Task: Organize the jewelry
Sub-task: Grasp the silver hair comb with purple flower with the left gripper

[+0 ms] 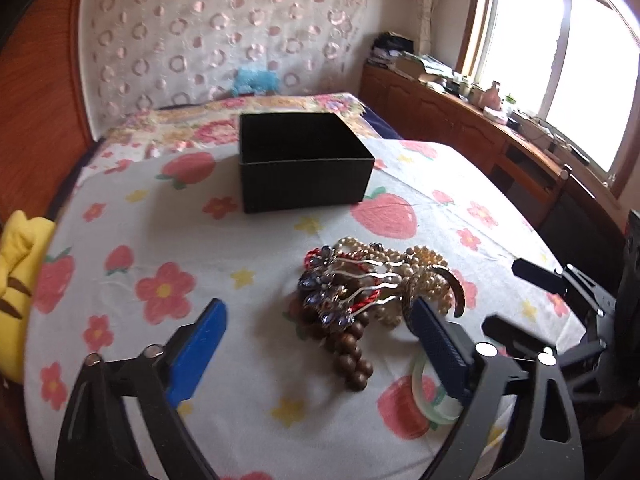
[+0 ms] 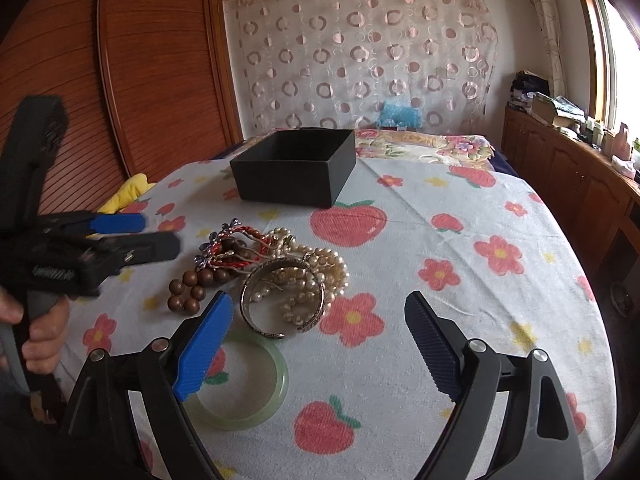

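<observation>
Both your left gripper (image 1: 316, 344) and right gripper (image 2: 320, 344) hang spread, empty. The jewelry heap (image 2: 276, 276) lies before the black box (image 2: 294, 172): slippery, tangled strands. Pinch the stiff jade bangle (image 2: 240, 384) by its rim.

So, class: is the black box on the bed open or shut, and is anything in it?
Open: the black box has no lid on. The inside that shows looks bare and dark; its floor is mostly hidden. The jewelry pile lies outside.

A strawberry-print sheet (image 2: 460, 280) covers the bed; a yellow plush (image 1: 16, 272) lies at its edge; a circle-patterned curtain (image 2: 360, 52) hangs behind; wooden cabinets (image 1: 460, 120) stand under the window (image 1: 560, 60).
</observation>
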A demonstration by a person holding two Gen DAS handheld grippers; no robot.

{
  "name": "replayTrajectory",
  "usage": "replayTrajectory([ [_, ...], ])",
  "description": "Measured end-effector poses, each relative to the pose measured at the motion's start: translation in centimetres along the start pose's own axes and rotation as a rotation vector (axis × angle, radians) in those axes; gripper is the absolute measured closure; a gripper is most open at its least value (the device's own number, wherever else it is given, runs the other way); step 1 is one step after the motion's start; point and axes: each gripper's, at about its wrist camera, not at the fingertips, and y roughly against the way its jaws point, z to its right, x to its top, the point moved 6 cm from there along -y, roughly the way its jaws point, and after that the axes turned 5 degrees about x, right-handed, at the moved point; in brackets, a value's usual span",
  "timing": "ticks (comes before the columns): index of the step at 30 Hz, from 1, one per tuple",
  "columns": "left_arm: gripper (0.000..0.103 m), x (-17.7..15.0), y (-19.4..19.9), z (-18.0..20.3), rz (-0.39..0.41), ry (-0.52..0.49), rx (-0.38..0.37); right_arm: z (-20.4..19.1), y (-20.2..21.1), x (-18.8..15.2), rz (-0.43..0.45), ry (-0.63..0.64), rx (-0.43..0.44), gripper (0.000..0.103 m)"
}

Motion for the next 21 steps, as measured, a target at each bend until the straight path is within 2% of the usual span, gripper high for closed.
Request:
replayTrajectory([
  [2,0.022,0.4,-0.9,0.0,-0.024,0.002,-0.019,-0.1,-0.1,0.0,-0.004,0.003,0.003,0.013],
  [8,0.040,0.8,-3.3,-0.1,-0.089,0.007,-0.052,-0.3,-0.4,0.0,-0.015,0.014,0.002,0.013],
  [11,0.044,1.1,-3.9,0.1,-0.098,0.007,-0.063,-0.4,-0.7,0.1,-0.022,0.021,0.003,0.013],
  [13,0.053,1.3,-4.3,0.1,-0.103,0.008,-0.067,-0.7,-0.9,0.4,-0.027,0.033,0.009,0.013],
  [18,0.060,1.2,-5.2,-0.2,-0.127,0.033,-0.066,-1.2,-1.6,1.5,-0.041,0.068,0.025,0.013],
  [21,0.078,1.4,-4.8,-0.4,-0.117,0.027,-0.054,-1.4,-2.1,1.7,-0.066,0.087,0.040,0.013],
])
